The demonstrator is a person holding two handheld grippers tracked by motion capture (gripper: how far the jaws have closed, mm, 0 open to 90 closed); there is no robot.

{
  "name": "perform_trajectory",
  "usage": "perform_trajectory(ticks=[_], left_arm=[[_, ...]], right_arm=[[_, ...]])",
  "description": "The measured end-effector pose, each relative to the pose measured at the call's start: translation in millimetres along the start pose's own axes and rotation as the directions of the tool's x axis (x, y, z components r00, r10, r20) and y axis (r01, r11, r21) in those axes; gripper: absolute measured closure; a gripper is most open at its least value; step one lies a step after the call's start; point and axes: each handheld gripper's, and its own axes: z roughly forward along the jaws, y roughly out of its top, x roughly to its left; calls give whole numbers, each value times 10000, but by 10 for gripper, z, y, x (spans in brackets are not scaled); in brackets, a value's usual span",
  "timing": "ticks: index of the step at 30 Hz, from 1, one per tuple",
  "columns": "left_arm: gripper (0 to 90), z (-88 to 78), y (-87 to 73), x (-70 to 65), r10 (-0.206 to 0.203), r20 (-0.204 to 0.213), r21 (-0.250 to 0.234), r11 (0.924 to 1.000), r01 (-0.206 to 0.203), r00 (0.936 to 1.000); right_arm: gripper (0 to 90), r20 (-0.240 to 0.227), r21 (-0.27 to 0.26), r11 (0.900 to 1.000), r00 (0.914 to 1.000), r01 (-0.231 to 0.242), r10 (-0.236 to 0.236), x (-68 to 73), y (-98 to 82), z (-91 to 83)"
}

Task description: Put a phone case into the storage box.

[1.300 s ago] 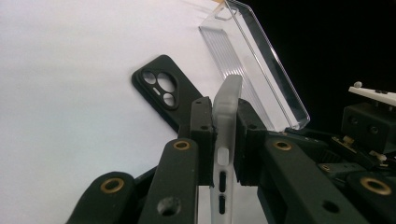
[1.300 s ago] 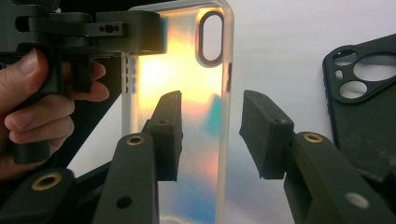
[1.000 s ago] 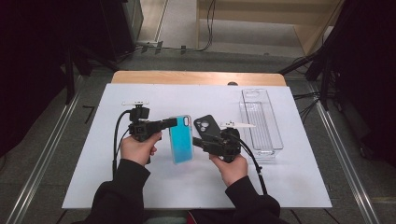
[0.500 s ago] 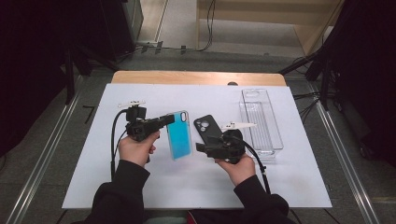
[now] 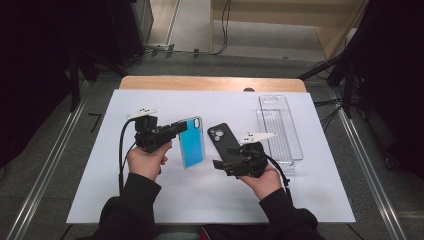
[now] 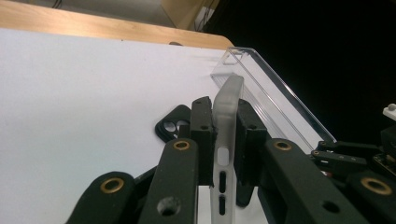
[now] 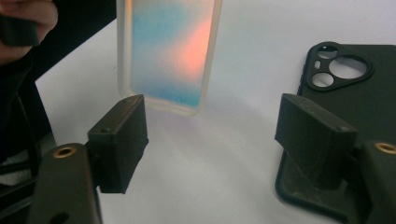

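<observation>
My left gripper (image 5: 181, 128) is shut on the long edge of a translucent blue phone case (image 5: 193, 144), holding it tilted above the white table sheet. In the left gripper view the frosted case edge (image 6: 227, 121) is pinched between both pads. A black phone case (image 5: 224, 139) lies flat on the sheet just right of it. My right gripper (image 5: 223, 159) hovers at the black case's near end, pointing left. Its jaws have just been opening, and nothing is between them (image 7: 210, 135). The right gripper view has the iridescent case (image 7: 170, 51) ahead and the black case (image 7: 359, 88) at the right.
A clear plastic tray (image 5: 279, 129) stands on the sheet at the right, behind my right hand. The white sheet (image 5: 210, 105) covers a wooden table whose far edge (image 5: 210, 83) shows. Metal rails run along both sides of the table.
The right gripper's jaws have spread apart beside the black case's near end. The left gripper still holds the blue case in about the same place.
</observation>
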Motion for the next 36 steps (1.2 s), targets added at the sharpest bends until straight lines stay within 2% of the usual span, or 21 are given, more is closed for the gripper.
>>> perform_trajectory(ticks=[4,6,7,10,13,18,23,25,29,35,36], left_arm=[[812,0,-14,-30,223,34,-205,9995,-222,9997],[812,-4,-21,-50,379,40,-271,9989,-378,9993],[812,-8,-30,-66,471,2,-419,9980,-470,9989],[812,-16,-45,-84,551,-92,-687,9961,-556,9984],[812,-18,-54,-92,594,-84,-822,9948,-599,9982],[812,2,-98,-151,859,-208,-1010,9910,-876,9961],[812,16,-139,-210,1074,-302,-1162,9871,-1102,9938],[812,31,-183,-259,1237,-403,-1314,9830,-1280,9915],[811,51,-230,-308,1218,-404,-1452,9813,-1265,9917],[812,69,-251,-358,1136,-379,-1482,9819,-1181,9928],[812,70,-260,-364,1002,-248,-1489,9835,-1028,9947]], right_arm=[[139,-78,23,9994,9994,342,-342,5,-7,-14],[47,-128,84,9987,9987,504,-503,6,-8,-21],[0,5,194,9980,9982,607,-607,11,-6,-33],[0,35,424,9970,9979,644,-646,-1,-12,-64],[0,180,398,9977,9983,544,-551,-6,-12,-91],[0,283,99,9989,9986,449,-451,22,-1,-122],[0,699,-235,9984,9963,510,-492,85,14,-132],[0,793,-424,9980,9959,476,-441,98,19,-141],[0,1048,-716,9968,9941,354,-277,113,31,-153],[0,1371,-814,9961,9903,339,-225,139,51,-130],[0,1444,-798,9962,9893,337,-219,144,54,-124]])
